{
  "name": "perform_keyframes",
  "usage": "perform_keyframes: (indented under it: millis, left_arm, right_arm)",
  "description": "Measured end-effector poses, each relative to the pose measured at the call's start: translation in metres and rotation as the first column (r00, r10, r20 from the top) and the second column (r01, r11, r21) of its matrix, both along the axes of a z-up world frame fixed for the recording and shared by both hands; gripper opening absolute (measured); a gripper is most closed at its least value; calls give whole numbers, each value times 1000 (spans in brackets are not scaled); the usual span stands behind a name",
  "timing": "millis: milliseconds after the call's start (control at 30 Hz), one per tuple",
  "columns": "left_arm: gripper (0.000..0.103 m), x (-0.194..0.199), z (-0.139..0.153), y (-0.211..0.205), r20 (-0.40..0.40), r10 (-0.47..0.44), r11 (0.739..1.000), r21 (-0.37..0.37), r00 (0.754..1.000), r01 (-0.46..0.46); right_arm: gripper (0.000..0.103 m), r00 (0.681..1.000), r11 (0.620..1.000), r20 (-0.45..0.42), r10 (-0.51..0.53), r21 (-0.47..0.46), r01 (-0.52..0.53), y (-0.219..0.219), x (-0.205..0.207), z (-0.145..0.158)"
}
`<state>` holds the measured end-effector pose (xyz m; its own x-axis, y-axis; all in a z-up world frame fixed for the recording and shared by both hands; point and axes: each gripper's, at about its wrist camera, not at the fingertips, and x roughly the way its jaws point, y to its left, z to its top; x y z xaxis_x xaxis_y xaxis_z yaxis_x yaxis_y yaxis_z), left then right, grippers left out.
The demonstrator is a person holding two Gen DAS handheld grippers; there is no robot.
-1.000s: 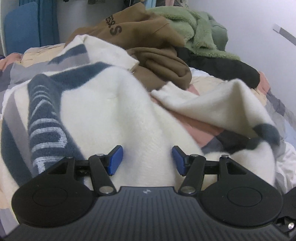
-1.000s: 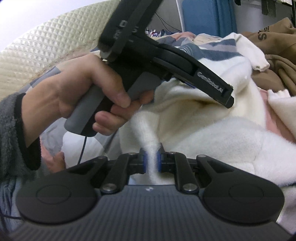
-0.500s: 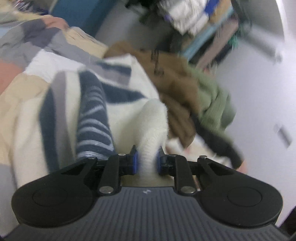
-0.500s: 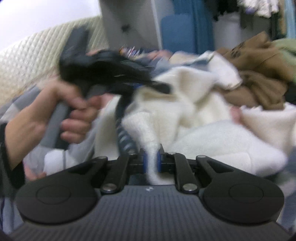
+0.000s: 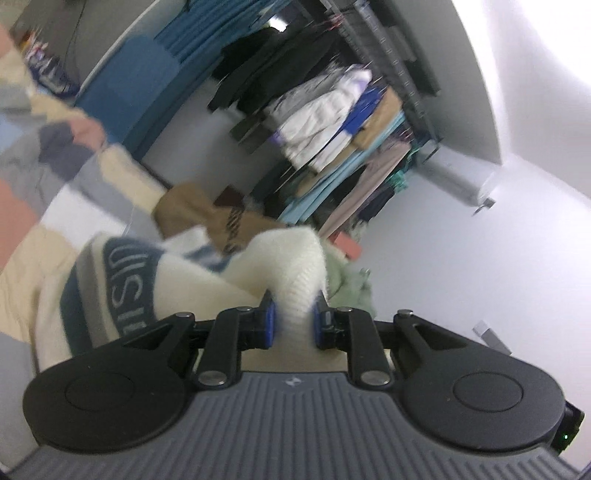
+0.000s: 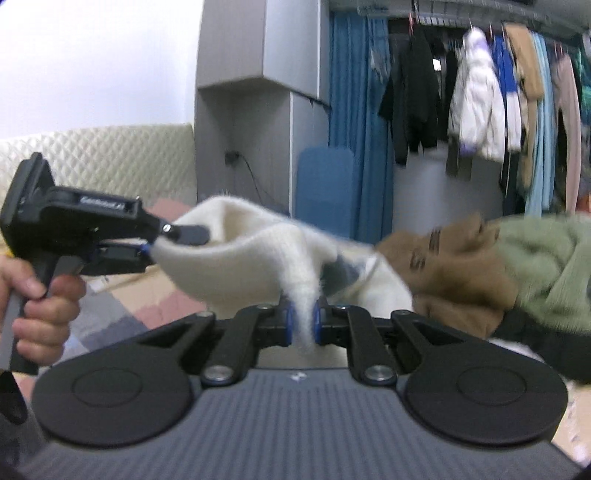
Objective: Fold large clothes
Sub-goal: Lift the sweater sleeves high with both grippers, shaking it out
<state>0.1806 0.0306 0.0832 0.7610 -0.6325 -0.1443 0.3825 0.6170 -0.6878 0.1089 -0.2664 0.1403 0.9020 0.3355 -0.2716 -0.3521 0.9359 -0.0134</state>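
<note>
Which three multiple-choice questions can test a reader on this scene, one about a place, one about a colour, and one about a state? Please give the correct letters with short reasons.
1. Where does the brown garment lie?
A. Between the cream sweater and the green fleece
B. On the clothes rail
C. Under the headboard

2. What colour are the pads of the left hand-held gripper?
A. Red
B. Blue
C. Yellow

3. What is the state of the right hand-held gripper?
A. Open and empty
B. Shut on the green fleece
C. Shut on the cream sweater

Answers: 1 A, the right wrist view shows it lying between the two. 2 B, blue pads press both sides of the knit. 3 C, white fabric is pinched between its fingers.
</note>
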Motion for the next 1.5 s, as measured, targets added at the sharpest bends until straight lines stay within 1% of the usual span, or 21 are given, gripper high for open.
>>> perform_keyframes:
  millis: [67,167,267,433,567,633,700,767,833,933,1000,1100,1233,1300,1367,1433,1500]
  left_arm:
    - [22,-19,28,5,38,6,1000,-9,999,-6]
    - [22,-48,77,11,98,21,1000,-22,995,-19]
    - [22,-75,122,14,158,29,1000,-16,987,-27]
    - [22,-123,207,18,276,48,999,-15,960,-45]
    - [22,-154,277,11,352,68,997,17,934,-79]
    - [22,-163,304,9,375,80,995,25,924,-96]
    - [23,-167,330,4,391,95,992,42,915,-121]
    - [23,-163,346,0,395,103,988,65,913,-140]
    - [23,-149,355,-4,387,116,983,89,915,-163]
    - [23,-116,350,-14,367,133,968,152,921,-200]
    - [23,-85,328,-19,343,152,952,200,927,-230]
    - [24,-28,284,-28,303,180,925,273,936,-266]
    - [24,57,215,-31,260,227,898,316,938,-305]
    - [24,105,173,-29,223,255,892,322,941,-318]
    - [24,151,136,-27,192,285,879,337,939,-336]
    - [24,202,90,-27,160,310,861,372,937,-348]
    - [25,251,42,-29,115,321,851,399,940,-340]
  right_arm:
    - [13,999,1000,43,9,-4,-9,1,-4,28]
    - [13,994,1000,103,27,-10,-26,5,-12,72]
    - [13,985,999,169,42,-10,-41,6,-20,114]
    - [13,959,998,278,59,18,-66,6,-41,186]
    - [13,932,998,361,47,22,-59,2,-53,237]
    - [13,924,998,381,38,28,-53,1,-54,259]
    - [13,919,999,392,26,29,-41,0,-49,274]
    - [13,921,999,389,11,39,-29,-2,-38,282]
    - [13,928,998,374,-3,52,-18,-1,-22,284]
    - [13,942,999,334,-33,41,20,7,12,269]
    - [13,957,998,286,-52,38,43,14,40,249]
    - [13,976,996,201,-79,54,70,16,97,209]
    - [13,983,991,137,-120,80,110,22,166,153]
    - [14,985,988,102,-139,88,130,26,206,120]
    - [14,984,986,86,-156,72,150,35,241,79]
    - [14,983,985,69,-169,57,165,42,276,40]
    - [14,983,982,40,-182,51,180,47,314,-8]
